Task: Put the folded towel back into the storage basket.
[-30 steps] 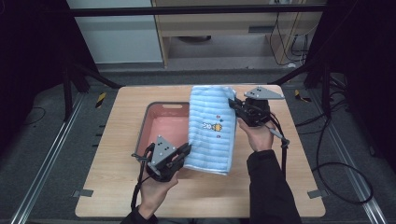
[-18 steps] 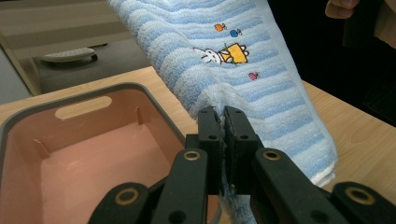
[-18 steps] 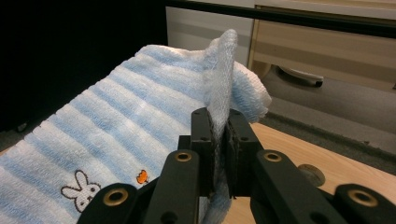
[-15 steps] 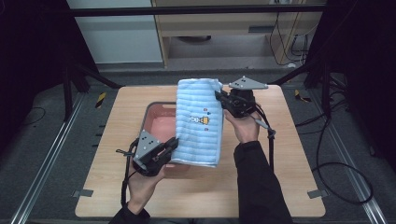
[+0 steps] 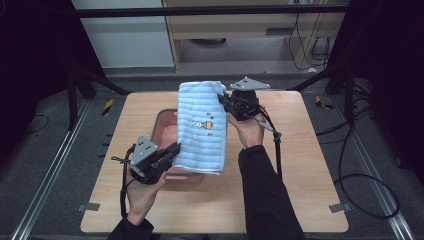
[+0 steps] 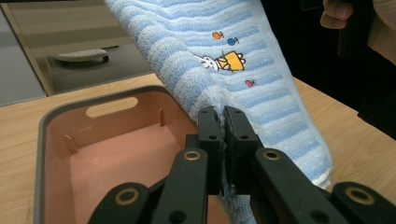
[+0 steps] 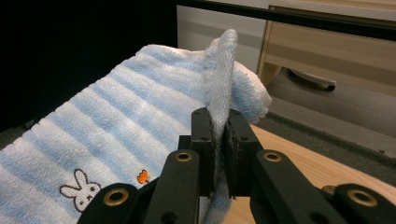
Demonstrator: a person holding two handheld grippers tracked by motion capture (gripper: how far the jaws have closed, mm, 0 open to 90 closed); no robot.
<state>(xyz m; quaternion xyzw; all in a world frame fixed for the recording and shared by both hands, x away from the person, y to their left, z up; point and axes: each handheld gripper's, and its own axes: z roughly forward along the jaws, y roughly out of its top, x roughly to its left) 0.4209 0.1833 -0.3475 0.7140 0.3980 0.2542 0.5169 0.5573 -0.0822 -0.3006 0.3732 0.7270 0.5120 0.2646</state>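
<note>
Holding one folded towel (image 5: 202,127), blue and white striped terry with a small rabbit stitched on it, we keep it stretched in the air between both tools, above the pink bin (image 5: 167,131) on the bench (image 5: 310,165).

Left tool (image 5: 172,151): jaws closed tight on the near edge of the towel, cloth pinched between the pads (image 6: 211,135). Right tool (image 5: 223,101): jaws closed tight on the far edge, a flap of cloth standing up out of the grip.

Handling, as we judge it: light, soft, limp. It sags wherever it is not held and gives no stiffness of its own. Looped pile is grippy, so slipping is unlikely; nothing to break. Folded layers may slide apart if only the top layer is caught.

Where to take hold: at the edges or corners, biting through all layers, one tool at each end so the fold stays flat.

Bin: empty, handle slot in the far wall, sitting under the towel's left side.
</note>
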